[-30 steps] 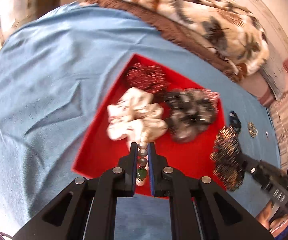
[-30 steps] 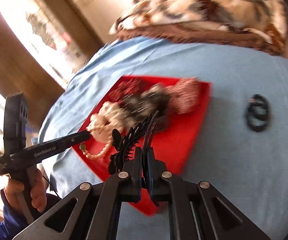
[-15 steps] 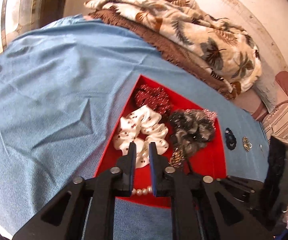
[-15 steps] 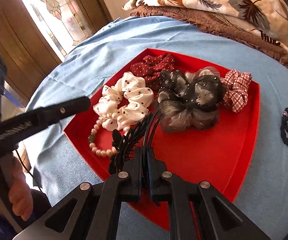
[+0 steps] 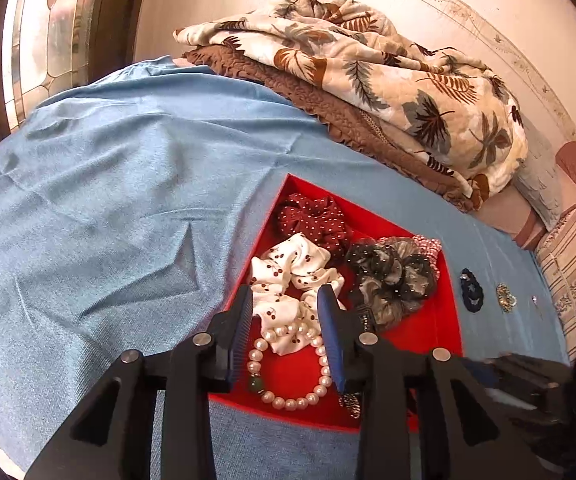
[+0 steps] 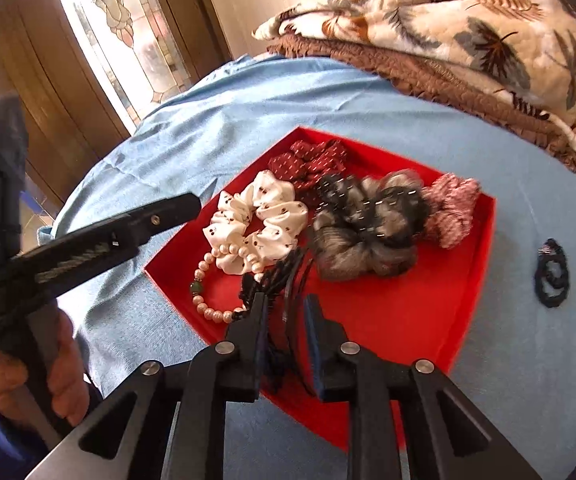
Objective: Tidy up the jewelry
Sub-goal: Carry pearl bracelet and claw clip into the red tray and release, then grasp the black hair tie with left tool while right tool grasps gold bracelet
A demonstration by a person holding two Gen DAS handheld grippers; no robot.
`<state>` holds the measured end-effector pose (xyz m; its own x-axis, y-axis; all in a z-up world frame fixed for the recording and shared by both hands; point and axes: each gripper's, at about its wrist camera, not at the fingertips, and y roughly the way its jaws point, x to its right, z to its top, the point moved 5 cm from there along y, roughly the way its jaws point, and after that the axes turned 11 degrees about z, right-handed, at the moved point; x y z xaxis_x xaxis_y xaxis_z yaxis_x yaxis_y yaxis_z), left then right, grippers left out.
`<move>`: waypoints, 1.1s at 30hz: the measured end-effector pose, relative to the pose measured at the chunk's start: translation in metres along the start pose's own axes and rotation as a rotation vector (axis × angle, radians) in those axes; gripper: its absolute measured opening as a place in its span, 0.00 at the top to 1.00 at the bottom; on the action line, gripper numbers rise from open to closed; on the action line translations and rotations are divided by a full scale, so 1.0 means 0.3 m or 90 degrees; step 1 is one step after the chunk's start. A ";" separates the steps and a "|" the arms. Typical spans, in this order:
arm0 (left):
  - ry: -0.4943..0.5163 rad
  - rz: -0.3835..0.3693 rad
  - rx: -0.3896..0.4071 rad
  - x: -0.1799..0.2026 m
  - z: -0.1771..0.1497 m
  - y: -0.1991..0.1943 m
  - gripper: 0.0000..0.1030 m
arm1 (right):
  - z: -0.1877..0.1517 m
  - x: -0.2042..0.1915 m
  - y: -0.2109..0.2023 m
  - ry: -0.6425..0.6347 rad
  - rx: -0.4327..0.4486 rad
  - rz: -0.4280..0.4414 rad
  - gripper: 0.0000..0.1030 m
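Observation:
A red tray (image 5: 428, 332) on the blue cloth holds several scrunchies and a pearl bracelet (image 5: 288, 402) with one green bead. The bracelet lies flat at the tray's near corner. My left gripper (image 5: 286, 294) hovers just above it, jaws opening, with nothing pressed between the pads. In the right wrist view, my right gripper (image 6: 285, 302) is over the tray's (image 6: 388, 312) near edge. Its jaws are opening with a black claw hair clip (image 6: 275, 276) loose between them, blurred. The bracelet (image 6: 211, 314) lies just left of the clip.
A white cherry-print scrunchie (image 5: 288, 276), a dark red one (image 5: 312, 216) and a grey-black one (image 5: 392, 276) fill the tray's far half. A black ring piece (image 6: 552, 276) and a gold brooch (image 5: 506, 298) lie on the cloth right of the tray. Folded blankets (image 6: 468, 20) lie behind.
The left gripper let go of the pearl bracelet, which now lies in the tray, and its jaws spread. The right gripper brought the black clip over the tray and its jaws parted.

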<state>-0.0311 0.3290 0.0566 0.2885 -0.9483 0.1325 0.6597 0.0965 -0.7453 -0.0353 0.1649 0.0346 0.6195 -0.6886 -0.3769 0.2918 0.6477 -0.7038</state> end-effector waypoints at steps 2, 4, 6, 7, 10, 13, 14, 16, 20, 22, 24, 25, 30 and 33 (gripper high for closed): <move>0.001 0.008 -0.003 -0.004 -0.005 0.007 0.66 | -0.012 0.029 -0.058 0.007 0.011 -0.007 0.80; 0.004 0.012 -0.009 -0.004 -0.011 0.014 0.66 | -0.030 0.068 -0.116 0.016 0.023 -0.018 0.80; 0.006 0.017 -0.015 -0.003 -0.019 0.015 0.66 | -0.066 0.128 -0.191 0.034 0.035 -0.036 0.79; 0.008 0.018 -0.014 0.000 -0.020 0.013 0.66 | -0.087 0.160 -0.227 0.043 0.040 -0.047 0.78; 0.007 0.012 -0.009 0.013 -0.026 0.000 0.66 | -0.172 0.287 -0.342 0.083 0.053 -0.094 0.71; 0.010 0.004 0.009 0.041 -0.027 -0.029 0.66 | -0.270 0.431 -0.453 0.133 0.059 -0.148 0.71; 0.015 0.001 0.020 0.059 -0.028 -0.046 0.66 | -0.303 0.481 -0.491 0.154 0.063 -0.164 0.71; 0.028 -0.001 0.029 0.097 -0.027 -0.073 0.66 | -0.362 0.570 -0.567 0.187 0.076 -0.198 0.71; 0.066 -0.039 0.023 0.240 -0.033 -0.142 0.65 | -0.420 0.711 -0.687 0.230 0.105 -0.237 0.71; 0.108 -0.054 0.019 0.353 -0.037 -0.169 0.63 | -0.425 0.773 -0.728 0.245 0.125 -0.246 0.71; 0.147 -0.070 0.012 0.479 -0.037 -0.181 0.61 | -0.424 0.815 -0.744 0.255 0.140 -0.246 0.71; 0.160 -0.076 0.006 0.525 -0.039 -0.177 0.59 | -0.418 0.836 -0.746 0.260 0.146 -0.243 0.71; 0.207 -0.100 -0.057 0.779 -0.083 -0.086 0.58 | -0.387 0.927 -0.717 0.272 0.161 -0.224 0.71; 0.231 -0.091 -0.092 0.907 -0.117 0.023 0.58 | -0.361 0.982 -0.672 0.275 0.153 -0.205 0.71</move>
<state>0.0275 0.0610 0.0646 -0.0794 -0.9966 0.0211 0.5635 -0.0624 -0.8238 0.0094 -0.2038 0.0002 0.1335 -0.9007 -0.4134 0.6039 0.4047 -0.6867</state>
